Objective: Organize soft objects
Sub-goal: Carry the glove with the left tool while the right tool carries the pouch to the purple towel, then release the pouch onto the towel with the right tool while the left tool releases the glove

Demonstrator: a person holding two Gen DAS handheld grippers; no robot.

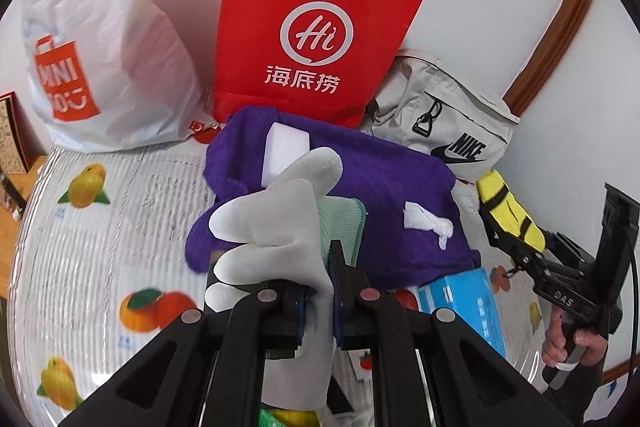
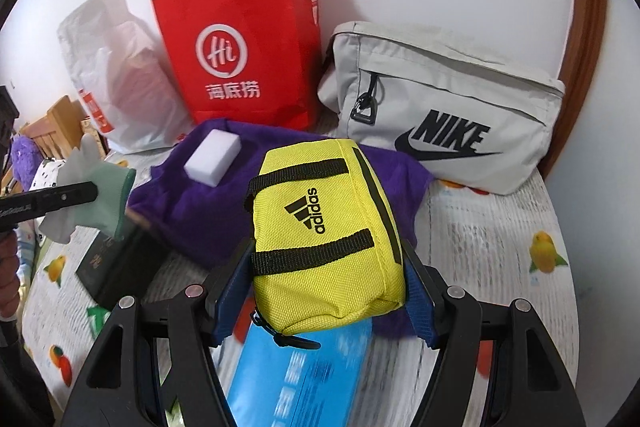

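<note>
Left gripper (image 1: pixel 320 291): jaws clamped on a white glove (image 1: pixel 276 223), held above the purple cloth (image 1: pixel 360 179). Right gripper (image 2: pixel 324 291): jaws clamped on the sides of a yellow pouch (image 2: pixel 324 235) (Adidas mark), raised over the blue box (image 2: pixel 296 379). The cloth lies on the fruit-print bench (image 1: pixel 100 247), a white sponge block (image 2: pixel 214 157) on it. Red paper bag (image 1: pixel 316 27) and grey Nike bag (image 2: pixel 444 107) stand behind.

A home, fruit-print tablecloth (image 1: pixel 100 227), shopping bags (image 1: pixel 312 27) against a white wall, wooden chair (image 2: pixel 60 123)
</note>
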